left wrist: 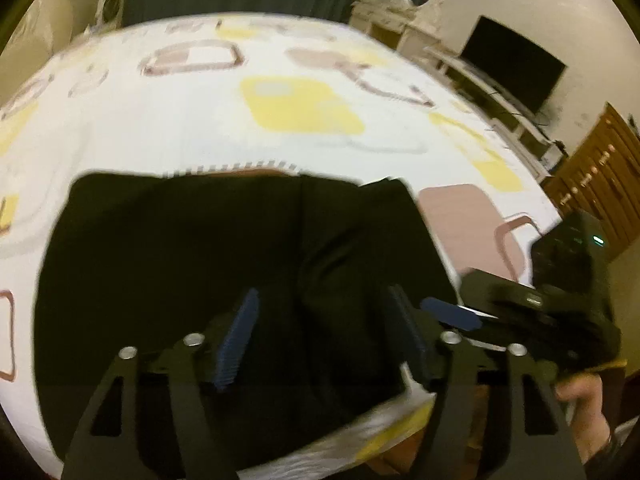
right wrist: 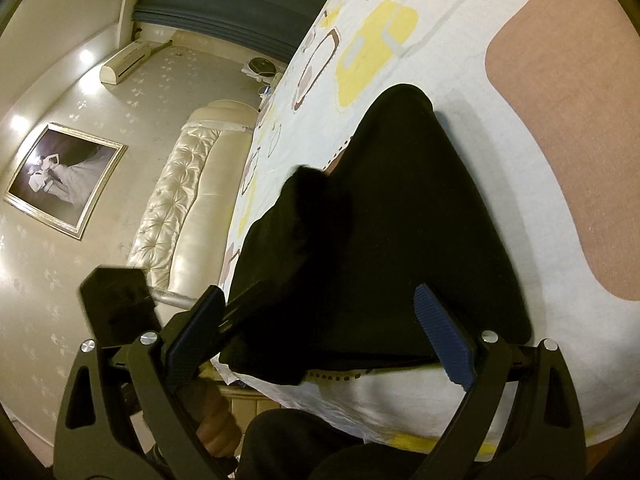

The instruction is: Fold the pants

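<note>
The black pants lie folded into a compact block on the patterned bedsheet, near the bed's front edge. My left gripper is open and empty, its blue-padded fingers spread just above the pants' near part. My right gripper is also open and empty, fingers spread over the near edge of the pants. It also shows at the right of the left wrist view, beside the pants' right edge. The image is motion-blurred in the left wrist view.
The bed has a white sheet with yellow, pink and grey shapes. A cream tufted headboard stands at one end. A TV on a white cabinet and a wooden dresser stand beyond the bed's right side. The person's body is close at the front edge.
</note>
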{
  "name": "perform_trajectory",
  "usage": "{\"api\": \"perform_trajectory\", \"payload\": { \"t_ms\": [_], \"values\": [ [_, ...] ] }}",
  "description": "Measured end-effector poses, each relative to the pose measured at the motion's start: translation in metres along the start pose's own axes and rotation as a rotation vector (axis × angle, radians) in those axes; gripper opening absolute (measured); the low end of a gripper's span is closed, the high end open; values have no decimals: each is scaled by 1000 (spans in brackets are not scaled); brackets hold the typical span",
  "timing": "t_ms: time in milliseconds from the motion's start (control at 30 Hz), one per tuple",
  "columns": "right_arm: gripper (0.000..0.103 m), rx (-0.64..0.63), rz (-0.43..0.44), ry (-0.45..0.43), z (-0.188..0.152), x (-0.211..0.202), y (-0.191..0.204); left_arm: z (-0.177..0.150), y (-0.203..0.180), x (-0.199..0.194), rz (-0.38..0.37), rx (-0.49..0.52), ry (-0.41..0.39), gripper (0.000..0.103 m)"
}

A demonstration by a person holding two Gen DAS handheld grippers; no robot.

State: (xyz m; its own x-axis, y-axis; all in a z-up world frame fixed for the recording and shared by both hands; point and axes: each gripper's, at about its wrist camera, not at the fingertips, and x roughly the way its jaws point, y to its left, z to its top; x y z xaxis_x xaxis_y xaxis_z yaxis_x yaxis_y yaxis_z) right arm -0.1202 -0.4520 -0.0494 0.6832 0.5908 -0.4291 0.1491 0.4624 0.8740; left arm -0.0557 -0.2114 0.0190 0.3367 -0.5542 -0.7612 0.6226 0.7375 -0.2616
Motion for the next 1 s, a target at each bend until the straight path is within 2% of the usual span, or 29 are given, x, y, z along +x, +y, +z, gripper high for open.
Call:
{"api": "perform_trajectory", "payload": {
  "t_ms": [67, 133, 200, 267, 400, 433, 533, 700, 800, 900, 1000],
  "values": [
    [96, -2, -1, 0, 1, -1, 0, -2, -6, -13, -29, 23, -27, 80],
    [96, -5, -1, 0, 3, -2, 0, -5, -5, -31, -61, 35, -53, 83],
    [96, -13, -4, 3, 5, -2, -1, -8, 2, -47, -53, 22, -80, 86],
    [96, -21, -7, 5, 4, -2, -1, -11, 18, -63, -29, -8, -97, 86],
    [96, -38, -17, 2, 2, -1, 1, -28, 66, -88, 99, -85, -133, 86],
    [96, -43, -21, 2, 2, -1, 1, -37, 84, -91, 144, -112, -129, 86],
    [96, -65, -37, -1, 1, 0, 5, -56, 122, -91, 197, -199, -92, 86],
    [95, -38, -98, -22, 2, -1, 21, -81, 167, -97, 240, -335, -69, 86],
    [95, -54, -72, -53, 9, -3, 40, -78, 173, -102, 266, -337, -89, 86],
    [94, -98, -137, -22, 16, 11, 54, -76, 177, -102, 265, -353, -97, 86],
    [83, -112, -197, 32, 23, 32, 55, -81, 182, -101, 260, -362, -80, 86]
  ]
}}
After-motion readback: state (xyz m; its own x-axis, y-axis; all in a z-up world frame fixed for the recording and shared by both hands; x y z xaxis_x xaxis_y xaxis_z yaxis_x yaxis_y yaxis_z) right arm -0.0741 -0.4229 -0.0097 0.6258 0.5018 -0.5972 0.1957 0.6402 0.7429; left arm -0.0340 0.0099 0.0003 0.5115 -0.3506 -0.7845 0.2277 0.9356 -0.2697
